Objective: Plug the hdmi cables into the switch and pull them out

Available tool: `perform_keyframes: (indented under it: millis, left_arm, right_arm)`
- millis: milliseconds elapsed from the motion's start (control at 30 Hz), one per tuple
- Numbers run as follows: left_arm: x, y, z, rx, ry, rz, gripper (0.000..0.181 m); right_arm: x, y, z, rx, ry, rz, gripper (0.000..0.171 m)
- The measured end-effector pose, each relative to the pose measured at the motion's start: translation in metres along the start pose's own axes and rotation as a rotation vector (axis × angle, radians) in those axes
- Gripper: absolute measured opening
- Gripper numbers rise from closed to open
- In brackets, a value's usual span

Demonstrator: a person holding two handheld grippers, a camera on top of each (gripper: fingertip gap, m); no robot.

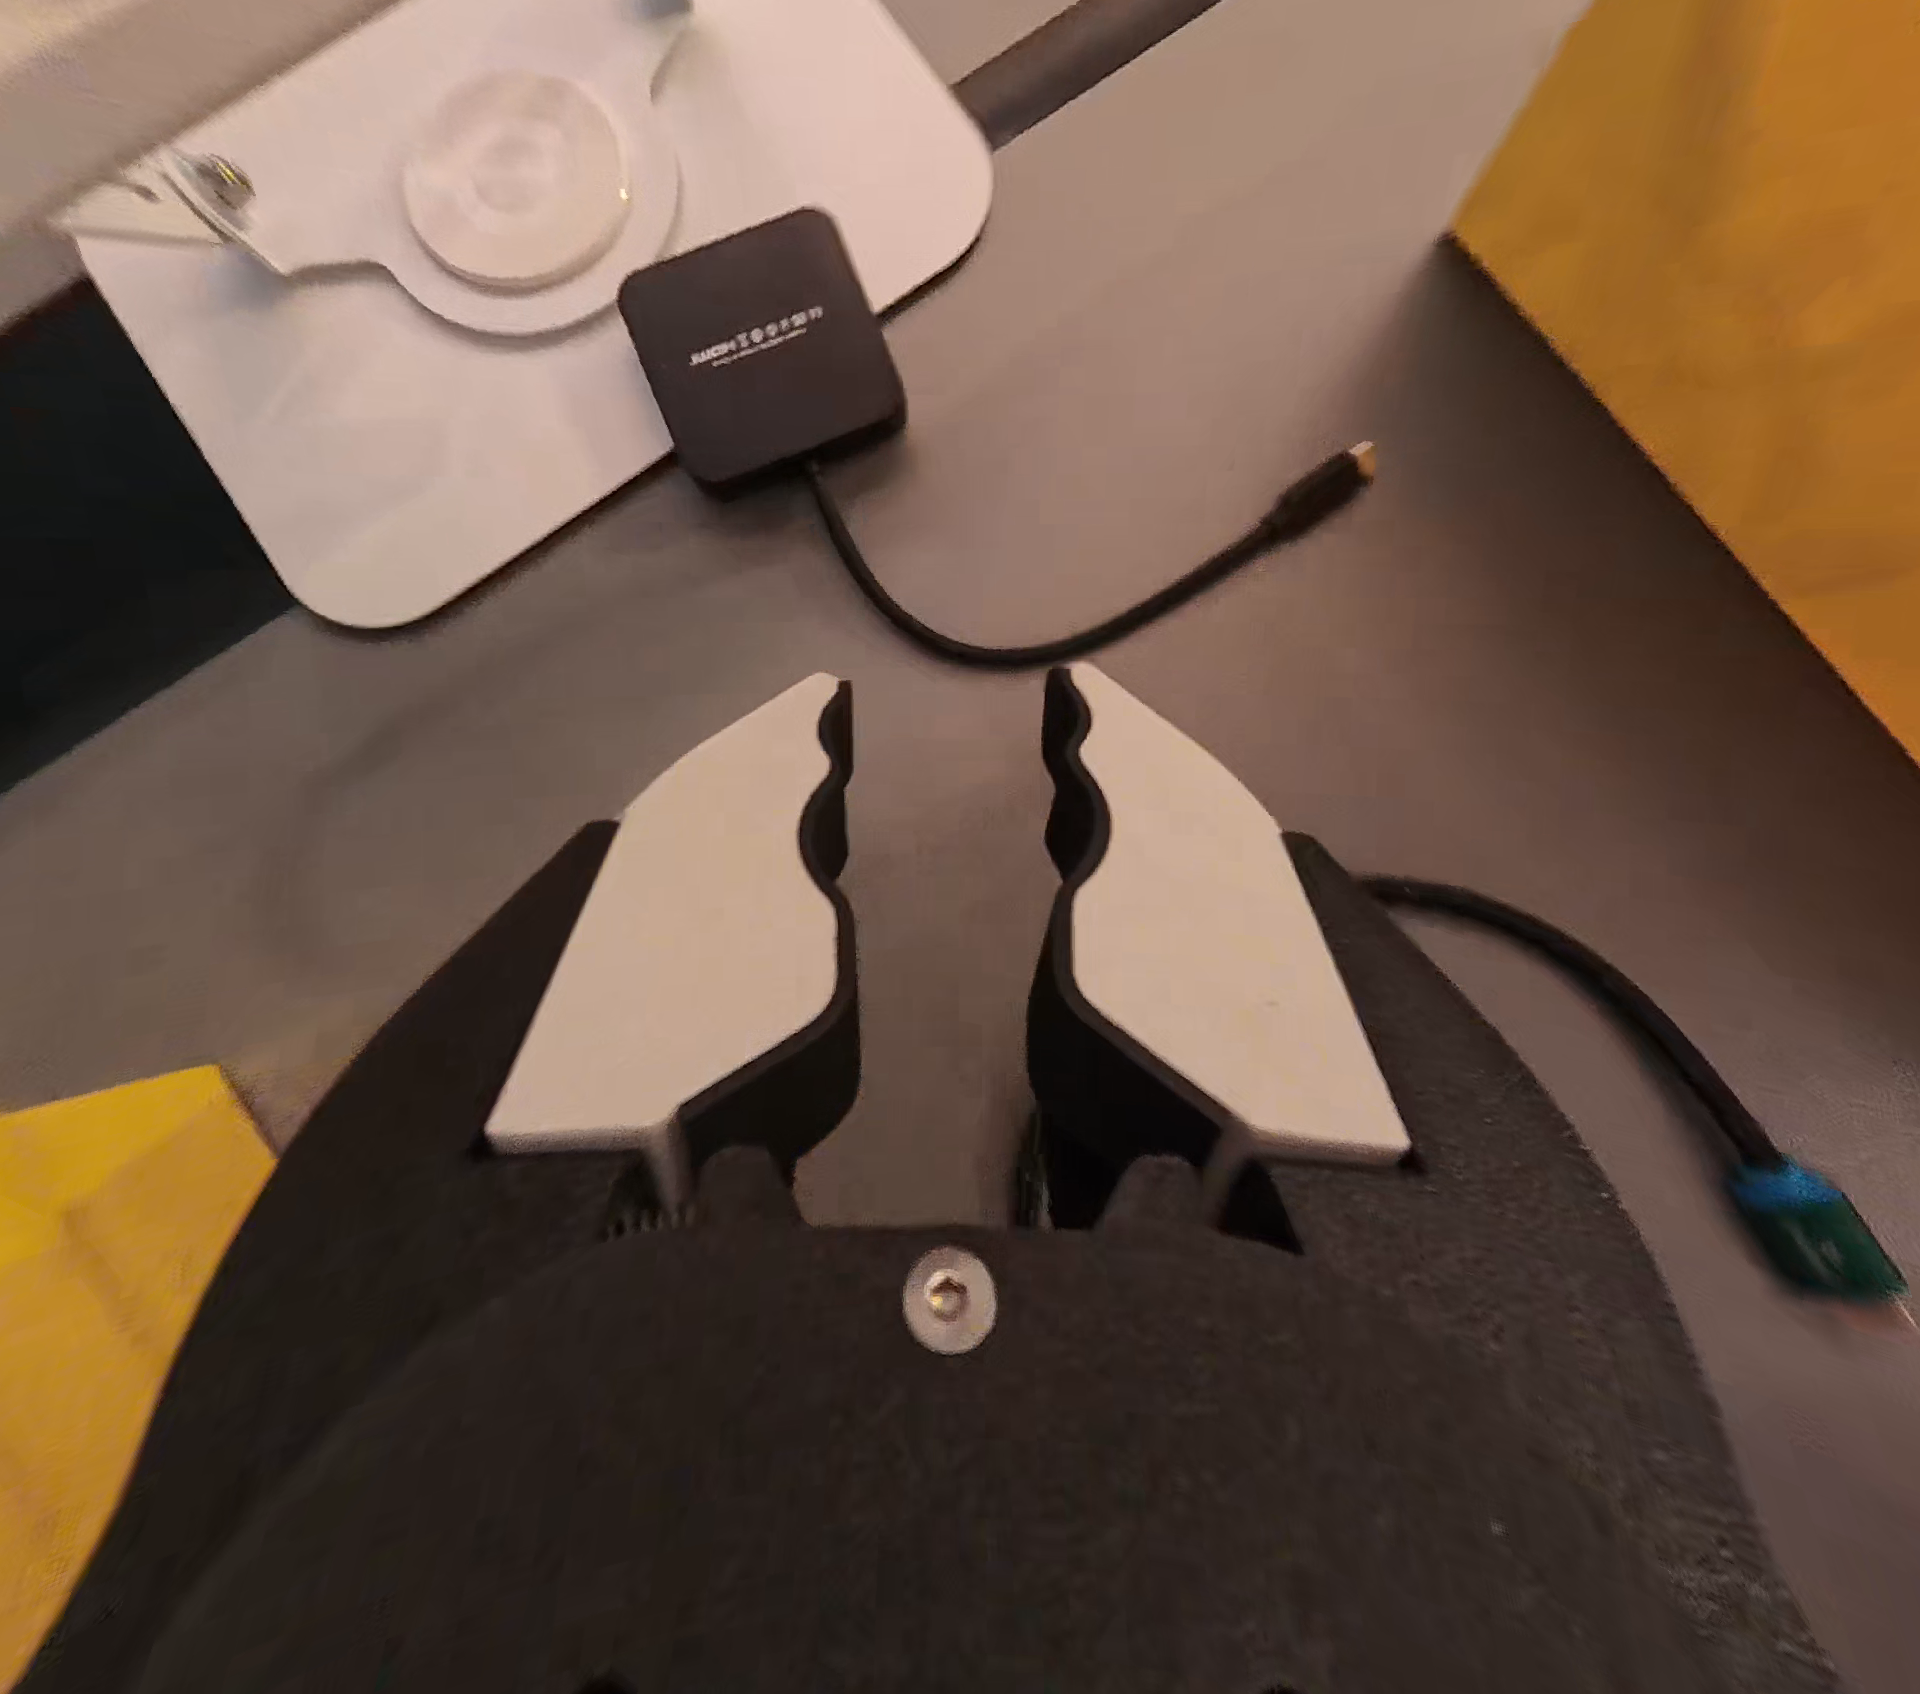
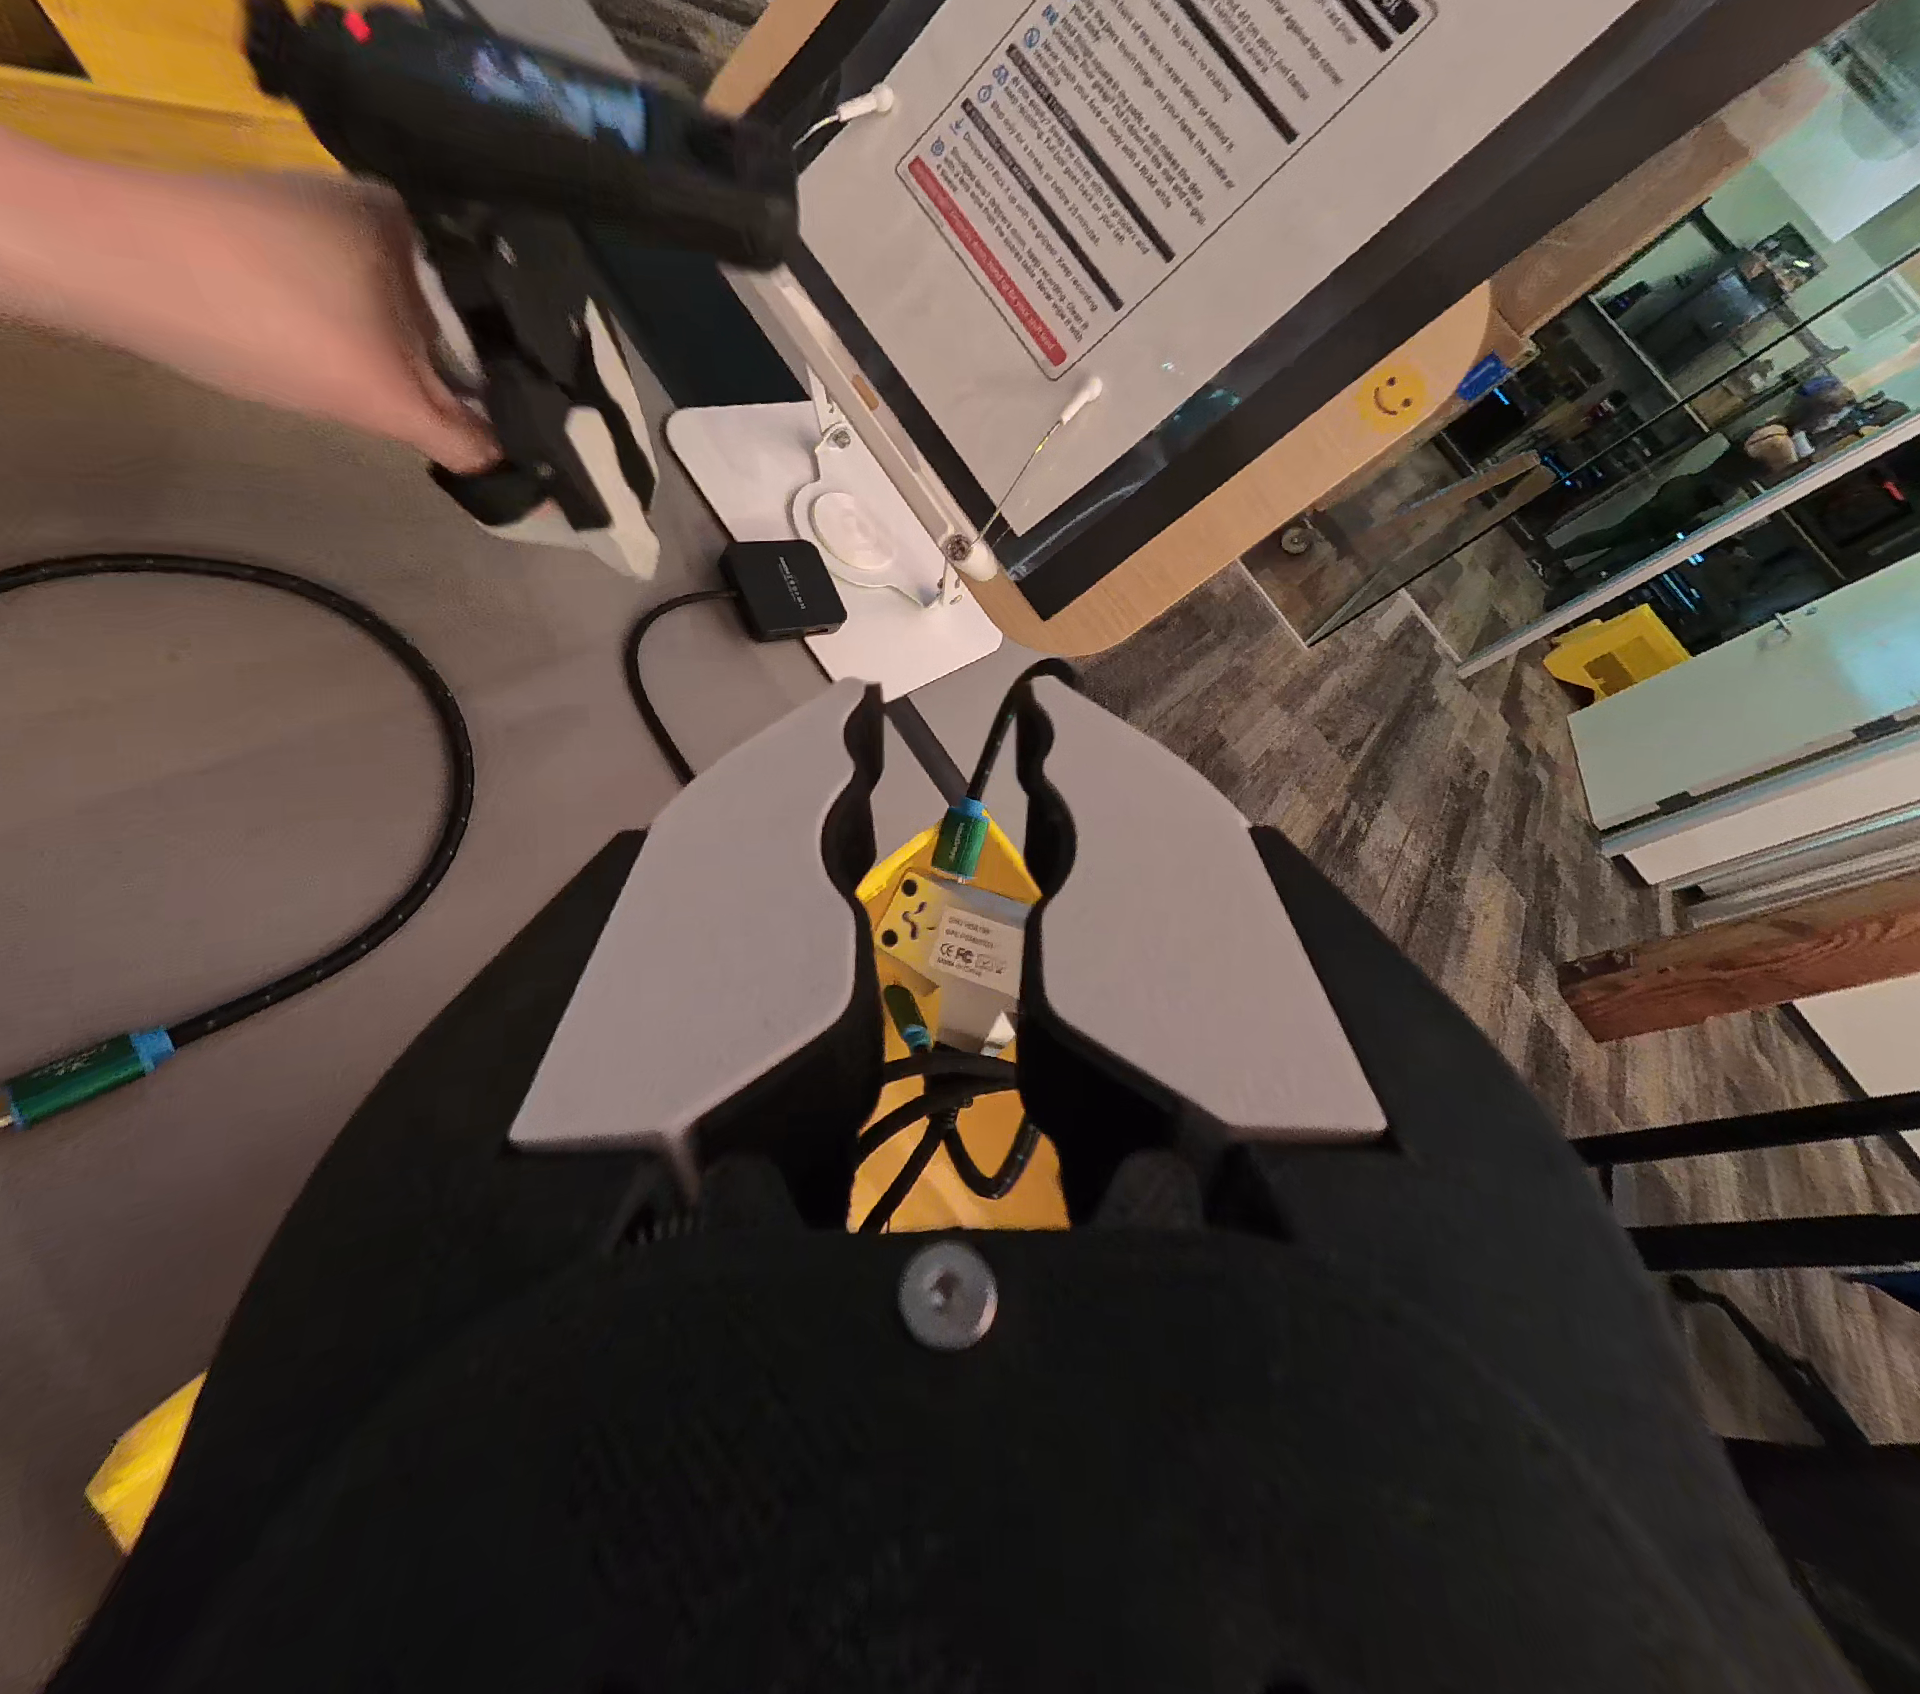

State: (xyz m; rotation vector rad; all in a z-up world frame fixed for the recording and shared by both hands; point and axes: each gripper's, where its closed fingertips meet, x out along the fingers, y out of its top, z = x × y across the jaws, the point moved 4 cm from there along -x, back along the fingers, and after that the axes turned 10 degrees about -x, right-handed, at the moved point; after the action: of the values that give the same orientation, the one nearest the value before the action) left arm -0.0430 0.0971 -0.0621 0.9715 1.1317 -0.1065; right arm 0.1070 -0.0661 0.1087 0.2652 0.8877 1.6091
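Note:
The black square switch (image 1: 764,345) lies on the grey table against a white stand base, its short lead ending in a gold plug (image 1: 1351,465). My left gripper (image 1: 951,709) is open and empty, a little short of the switch. An HDMI cable with a green and blue plug (image 1: 1808,1229) lies to its right. My right gripper (image 2: 951,709) is open and empty above a yellow bin (image 2: 997,875) that holds more HDMI cables, one green plug (image 2: 961,844) showing between the jaws. The switch (image 2: 784,590) lies ahead of it. A hand holds the left gripper (image 2: 582,481) near the switch.
The white stand base (image 1: 468,418) carries a framed sheet of paper (image 2: 1143,86) above the switch. A thick braided HDMI cable (image 2: 416,813) loops on the table at the left. Yellow boxes (image 1: 1714,294) stand at the right. The table edge and floor (image 2: 1351,813) lie to the right. One gripper's finger ends stand about 25 cm off the other's.

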Motion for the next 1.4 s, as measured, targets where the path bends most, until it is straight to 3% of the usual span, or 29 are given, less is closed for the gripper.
perform_keyframes:
  millis: [33, 167, 400, 467, 500, 767, 933, 1067, 1200, 1267, 1400]
  left_arm:
    - [0.011, 0.001, -0.003, -0.021, 0.007, -0.024, 0.036]
    - [0.044, 0.001, -0.011, -0.076, 0.008, -0.089, 0.033]
    - [0.072, -0.005, -0.009, -0.005, 0.098, -0.218, 0.036]
    - [0.073, -0.004, -0.008, 0.019, 0.129, -0.248, 0.027]
    - [0.072, -0.005, -0.008, 0.062, 0.15, -0.277, 0.009]
    - [0.027, -0.061, -0.032, 0.43, 0.285, -0.516, 0.006]
    - [-0.012, -0.106, -0.078, 0.496, 0.429, -0.731, 0.007]
    - [-0.029, -0.113, -0.082, 0.392, 0.472, -0.678, 0.007]
    - [-0.056, -0.09, -0.048, 0.325, 0.359, -0.42, 0.009]
    - [-0.077, -0.086, -0.018, 0.356, 0.238, -0.285, 0.022]
    - [-0.116, -0.136, 0.062, 0.457, -0.177, -0.199, 0.032]
  right_arm:
    - [-0.003, 0.0, 0.002, 0.007, -0.003, 0.01, 0.025]
    - [-0.011, -0.001, 0.009, 0.034, -0.006, 0.038, 0.025]
    - [-0.012, -0.002, 0.012, 0.039, -0.009, 0.046, 0.025]
    - [-0.011, -0.003, 0.011, 0.028, -0.005, 0.035, 0.025]
    - [-0.01, -0.003, 0.01, 0.021, -0.005, 0.027, 0.025]
    - [-0.01, -0.008, 0.006, -0.024, 0.013, -0.018, 0.026]
    - [-0.01, -0.005, 0.001, -0.049, 0.033, -0.019, 0.026]
    - [-0.011, -0.002, 0.0, -0.053, 0.035, -0.008, 0.026]
    - [-0.015, -0.003, 0.003, -0.043, 0.029, 0.002, 0.027]
    - [-0.017, -0.005, 0.005, -0.04, 0.029, 0.008, 0.027]
    - [-0.021, -0.009, 0.011, -0.014, 0.02, 0.026, 0.027]
